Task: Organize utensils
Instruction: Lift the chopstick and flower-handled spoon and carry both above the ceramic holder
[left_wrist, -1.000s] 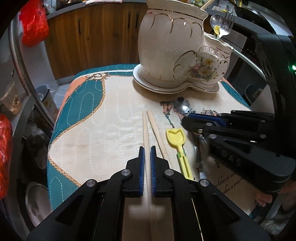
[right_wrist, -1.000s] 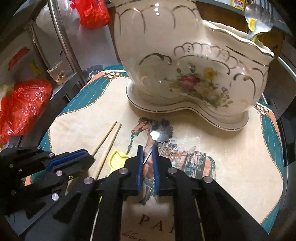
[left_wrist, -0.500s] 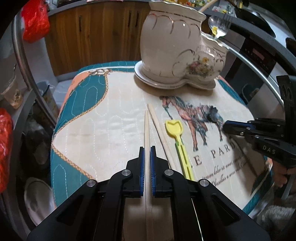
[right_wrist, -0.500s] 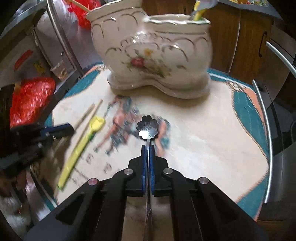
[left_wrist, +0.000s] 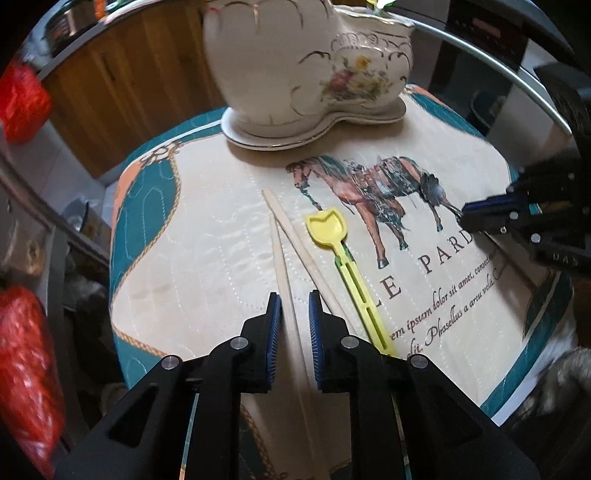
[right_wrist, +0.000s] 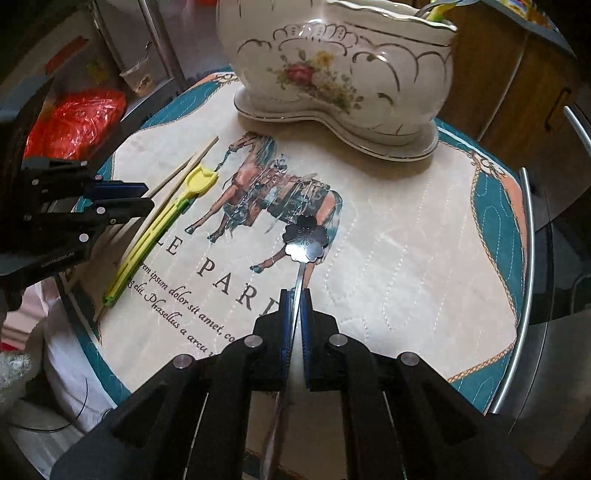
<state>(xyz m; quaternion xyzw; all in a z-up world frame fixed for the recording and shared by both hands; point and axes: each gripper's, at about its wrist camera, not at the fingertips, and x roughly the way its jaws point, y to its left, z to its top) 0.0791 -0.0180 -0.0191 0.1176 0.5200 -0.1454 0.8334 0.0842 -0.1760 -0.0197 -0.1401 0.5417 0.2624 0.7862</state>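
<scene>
At the bottom centre of the right wrist view, the right gripper is seen pinching the thin handle of a flower-bowled metal spoon, whose bowl is held over the horse print of the quilted mat. At the bottom centre of the left wrist view, the left gripper is set with its fingers slightly spread around one wooden chopstick; whether the pads touch it cannot be told. The second chopstick and a yellow scoop are found just right of it. Step judged: pick-up done for the spoon, grasp pending for the chopstick. A lift and carry to the ceramic holder at the top of the frame is called for next, clearing its rim. Open mat is left at centre right; the mat edge and metal rail are near.
</scene>
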